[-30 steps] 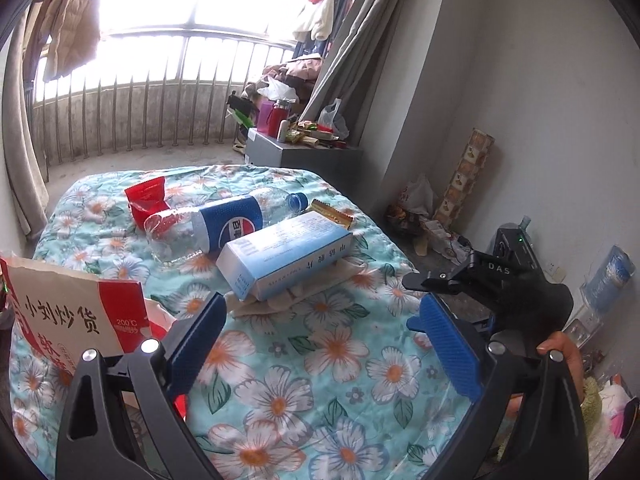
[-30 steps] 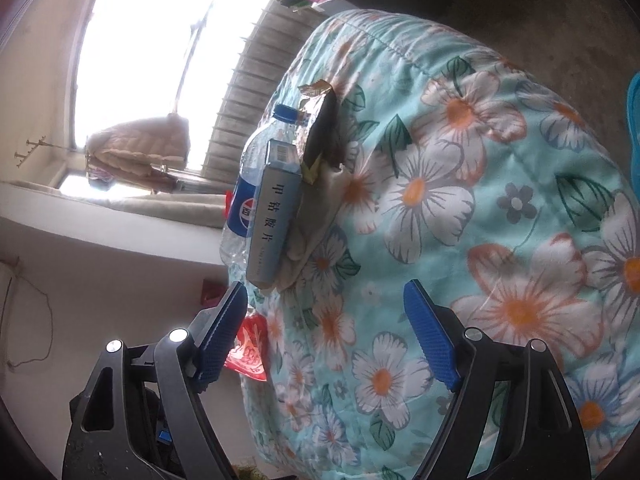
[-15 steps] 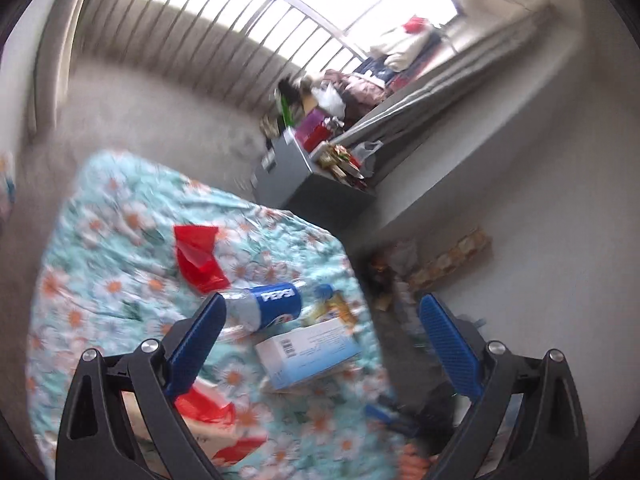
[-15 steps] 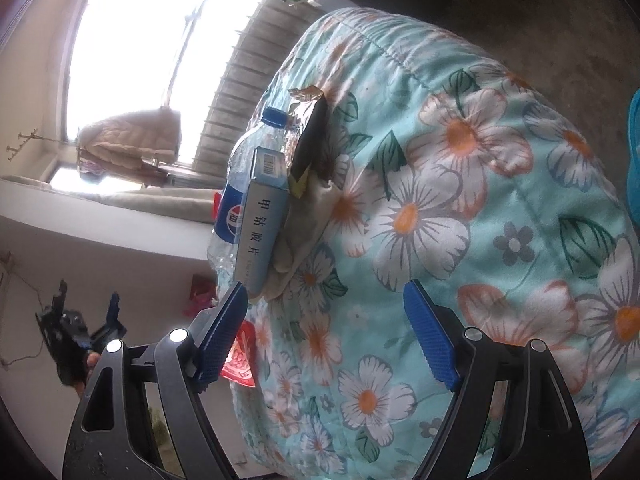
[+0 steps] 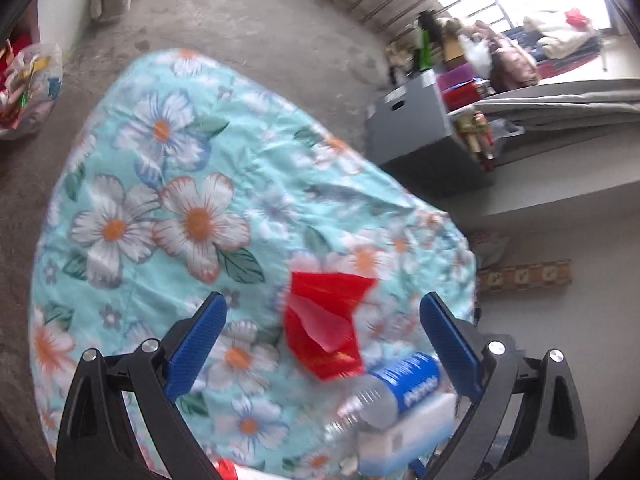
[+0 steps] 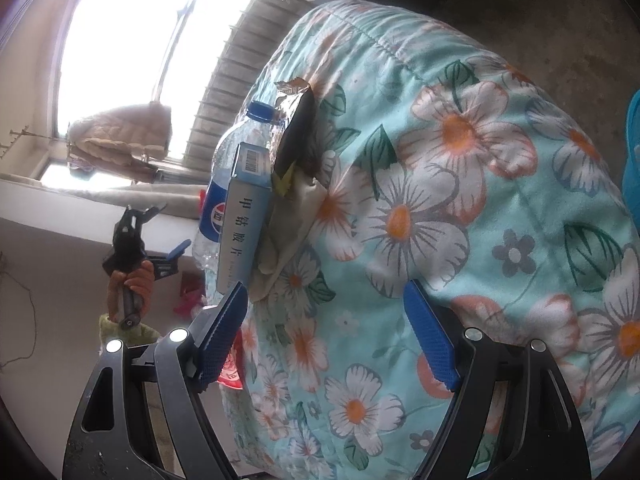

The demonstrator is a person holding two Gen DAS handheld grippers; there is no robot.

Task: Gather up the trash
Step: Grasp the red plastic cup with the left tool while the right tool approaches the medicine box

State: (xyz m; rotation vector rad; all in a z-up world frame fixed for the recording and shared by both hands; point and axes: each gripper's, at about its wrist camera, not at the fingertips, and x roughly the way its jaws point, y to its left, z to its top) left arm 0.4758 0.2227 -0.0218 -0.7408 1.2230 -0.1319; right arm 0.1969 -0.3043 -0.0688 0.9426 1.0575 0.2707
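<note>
On the floral tablecloth [image 5: 168, 216] lies a crumpled red wrapper [image 5: 324, 324]. Beside it are a Pepsi bottle [image 5: 400, 388] and a blue-white box [image 5: 404, 436]. My left gripper [image 5: 322, 300] hovers open above the red wrapper, apart from it. In the right wrist view the box [image 6: 244, 216] leans on the bottle [image 6: 232, 152], with a dark foil wrapper [image 6: 296, 128] and a beige tissue [image 6: 288, 232] next to it. My right gripper [image 6: 324, 290] stands open over the cloth, short of the pile, holding nothing. A hand holds the left gripper [image 6: 170, 258] beyond the table.
A clear bag of rubbish [image 5: 28, 88] sits on the concrete floor at the left. A grey cabinet [image 5: 416, 120] piled with clutter stands past the table's far edge. A red-and-white snack bag [image 6: 232, 364] hangs at the table's side. Something blue [image 6: 632, 152] shows at the right edge.
My left gripper has swung across the table and rolled, so the red wrapper now lies between its fingers in view. The right gripper has stayed put.
</note>
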